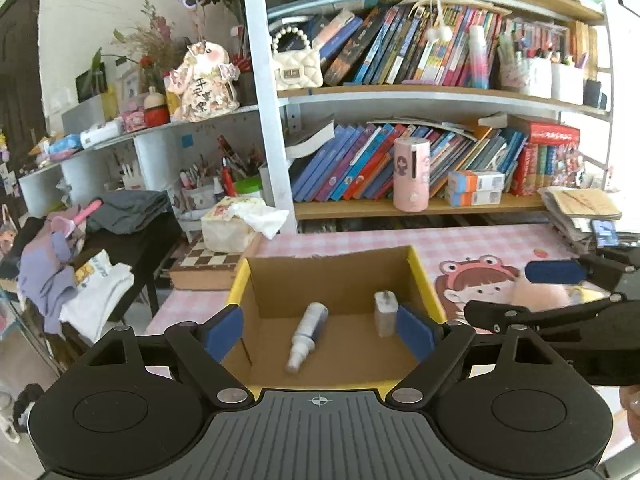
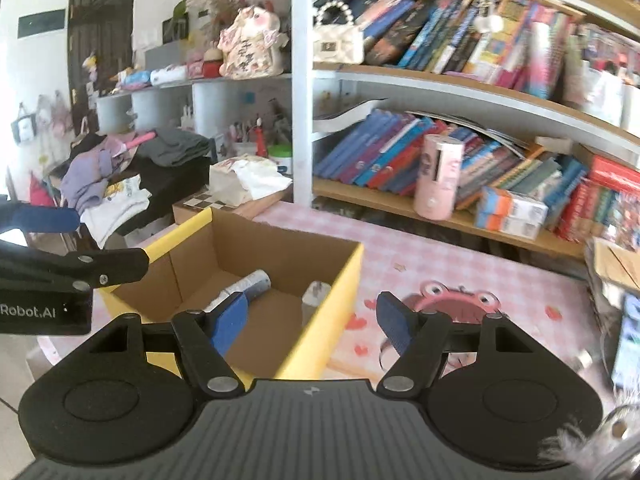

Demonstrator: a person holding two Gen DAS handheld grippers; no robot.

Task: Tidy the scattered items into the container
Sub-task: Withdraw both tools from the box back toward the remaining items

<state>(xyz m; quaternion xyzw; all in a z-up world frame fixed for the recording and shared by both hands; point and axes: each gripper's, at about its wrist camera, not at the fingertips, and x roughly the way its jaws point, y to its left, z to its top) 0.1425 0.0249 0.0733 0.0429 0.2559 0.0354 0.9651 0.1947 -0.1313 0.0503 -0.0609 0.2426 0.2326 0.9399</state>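
Observation:
An open cardboard box (image 1: pixel 332 280) with yellow edges sits on the pink checked table. Inside it lie a white spray bottle (image 1: pixel 308 336) and a small white charger block (image 1: pixel 385 313). My left gripper (image 1: pixel 320 334) is open and empty, its fingers hanging over the box. My right gripper (image 2: pixel 312 326) is open and empty, straddling the box's right wall (image 2: pixel 340 304). The bottle (image 2: pixel 248 285) and the block (image 2: pixel 314 300) also show in the right wrist view. A pinkish thing (image 1: pixel 540 294) sits between the right gripper's fingers in the left wrist view; I cannot tell what it is.
A bookshelf (image 1: pixel 400 208) stands behind the table, with a pink cylinder (image 1: pixel 411 174) on its low shelf. A tissue pack (image 1: pixel 236 224) and a chessboard box (image 1: pixel 204 268) lie left of the box. A paper stack with a phone (image 1: pixel 604 232) lies at the right.

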